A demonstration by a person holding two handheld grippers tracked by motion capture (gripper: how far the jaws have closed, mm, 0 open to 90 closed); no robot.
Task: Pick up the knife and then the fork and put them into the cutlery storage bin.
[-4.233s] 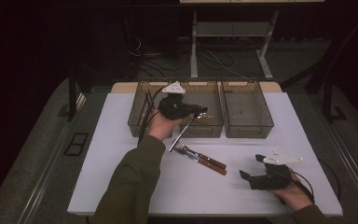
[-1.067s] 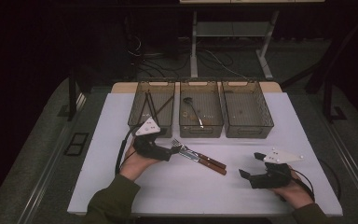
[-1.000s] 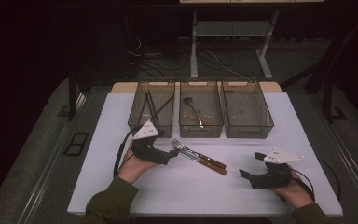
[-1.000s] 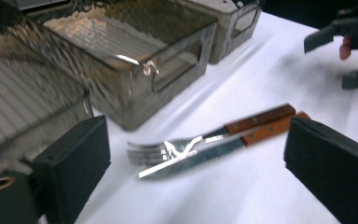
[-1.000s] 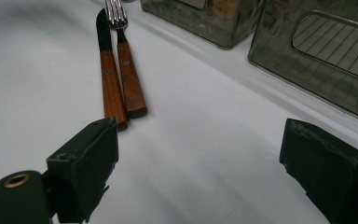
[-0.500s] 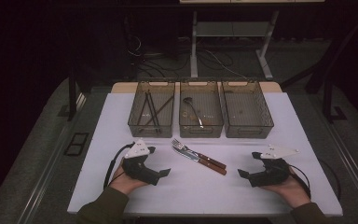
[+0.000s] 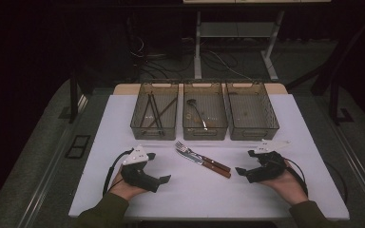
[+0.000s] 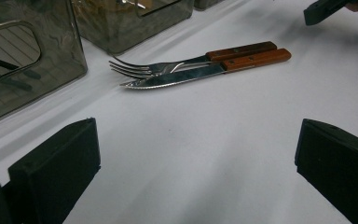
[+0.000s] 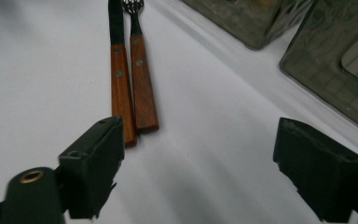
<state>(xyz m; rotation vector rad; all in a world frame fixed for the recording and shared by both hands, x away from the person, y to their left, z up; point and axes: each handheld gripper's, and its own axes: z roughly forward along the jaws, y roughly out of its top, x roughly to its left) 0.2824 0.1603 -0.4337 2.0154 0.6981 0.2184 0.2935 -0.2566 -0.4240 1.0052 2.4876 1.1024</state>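
A fork (image 7: 188, 150) and a knife (image 7: 195, 159), both with wooden handles, lie side by side mid-table. My left gripper (image 7: 157, 167) rests near the front left, open and empty, its jaws a little wider than a second ago. In the left gripper view the fork (image 8: 158, 68) and knife (image 8: 177, 78) lie ahead of my gripper (image 8: 196, 140). My right gripper (image 7: 245, 161) sits at the front right, open. Its jaws have just been closing a little, with nothing between them. In the right gripper view my gripper (image 9: 198, 135) faces the knife handle (image 9: 120, 88) and fork handle (image 9: 142, 88).
Three clear grey bins stand in a row at the back. The left bin (image 7: 139, 124) holds dark sticks, the middle bin (image 7: 204, 130) a spoon, and the right bin (image 7: 268, 124) looks empty. The white table (image 7: 195, 199) has open room in front.
My left hand has drawn back from the middle bin to the table's near left with empty jaws. My right hand has shifted slightly, and its jaws have narrowed a little.
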